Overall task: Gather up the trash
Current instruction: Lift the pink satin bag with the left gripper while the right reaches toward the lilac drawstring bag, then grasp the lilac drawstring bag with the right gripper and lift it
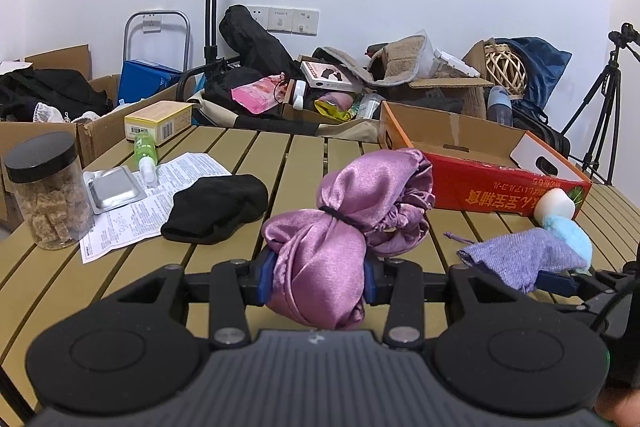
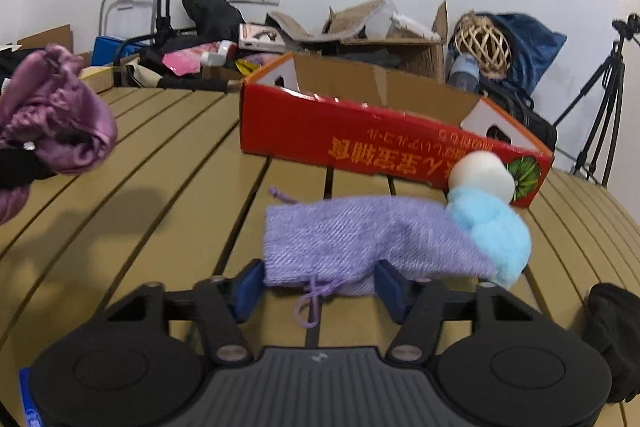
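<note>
My left tool (image 1: pixel 318 277) is clamped firmly on the shiny pink-purple satin bundle tied with a black band (image 1: pixel 340 227), holding it above the slatted tan tabletop (image 1: pixel 280 155). My right tool (image 2: pixel 318 287) stands partly open around the near edge of the flat lilac woven drawstring pouch (image 2: pixel 360 243), which lies on the tabletop just in front of the open red cardboard box (image 2: pixel 360 135); the blue pads flank the cloth, and I cannot tell if they press it yet. A fluffy pale-blue pompom (image 2: pixel 496 231) and a white pompom (image 2: pixel 482 173) sit at the pouch's far right end, touching it.

To do this well, I judge I should pinch the pouch's doubled edge, not just its dangling cord (image 2: pixel 310 303), and squeeze fully before lifting, since thin cloth slips easily. I should lift slowly so the pompoms fall away or come along cleanly.
</note>
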### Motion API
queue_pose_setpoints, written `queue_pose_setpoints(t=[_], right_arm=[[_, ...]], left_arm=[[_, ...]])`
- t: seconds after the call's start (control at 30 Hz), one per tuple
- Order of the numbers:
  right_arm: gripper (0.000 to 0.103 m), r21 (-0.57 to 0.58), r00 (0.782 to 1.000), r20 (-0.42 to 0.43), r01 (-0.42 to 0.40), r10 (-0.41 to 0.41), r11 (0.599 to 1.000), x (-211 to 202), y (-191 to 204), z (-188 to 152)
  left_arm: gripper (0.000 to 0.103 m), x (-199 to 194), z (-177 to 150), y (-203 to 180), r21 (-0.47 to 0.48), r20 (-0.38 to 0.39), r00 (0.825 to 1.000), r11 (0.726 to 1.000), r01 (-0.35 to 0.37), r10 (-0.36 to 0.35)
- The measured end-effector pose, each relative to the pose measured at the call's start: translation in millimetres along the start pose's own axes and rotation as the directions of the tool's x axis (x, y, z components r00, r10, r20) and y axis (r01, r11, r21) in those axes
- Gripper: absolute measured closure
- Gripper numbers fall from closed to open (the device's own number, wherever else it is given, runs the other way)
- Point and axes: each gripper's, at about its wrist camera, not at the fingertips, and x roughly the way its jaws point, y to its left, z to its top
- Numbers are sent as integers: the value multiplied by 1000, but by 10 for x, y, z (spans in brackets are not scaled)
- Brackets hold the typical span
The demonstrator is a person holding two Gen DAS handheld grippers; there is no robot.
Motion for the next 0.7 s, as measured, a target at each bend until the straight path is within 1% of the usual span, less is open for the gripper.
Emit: queue_pose_setpoints(t=[0.07,0.13,0.2,0.3,0.5,0.6,0.7], right_arm=[[59,17,1000,-3,-8,8,1000,12,-33,3],[64,21,1000,-3,-7,7,1000,9,-44,-1],[79,25,1000,-1,-5,5,1000,3,-57,-11],[89,49,1000,17,-13,12,999,-38,-117,-23],[94,55,996,86,-15,10,998,-240,-210,-74],[95,50,989,150,-23,15,998,-402,-255,-111],[95,51,984,178,-33,23,998,-548,-300,-121]], left_arm=[[62,-2,-2,1,2,0,1000,1000,-1,1],[62,0,-5,4,3,-2,1000,1000,-2,2],[62,2,-9,11,4,-4,1000,1000,-3,3],[62,0,-10,8,8,-3,1000,1000,-4,4],[62,-16,-28,-41,23,-1,1000,1000,-6,6],[62,-35,-45,-78,36,-7,1000,999,-15,15],[62,-73,-52,-101,37,-7,1000,999,-11,12]])
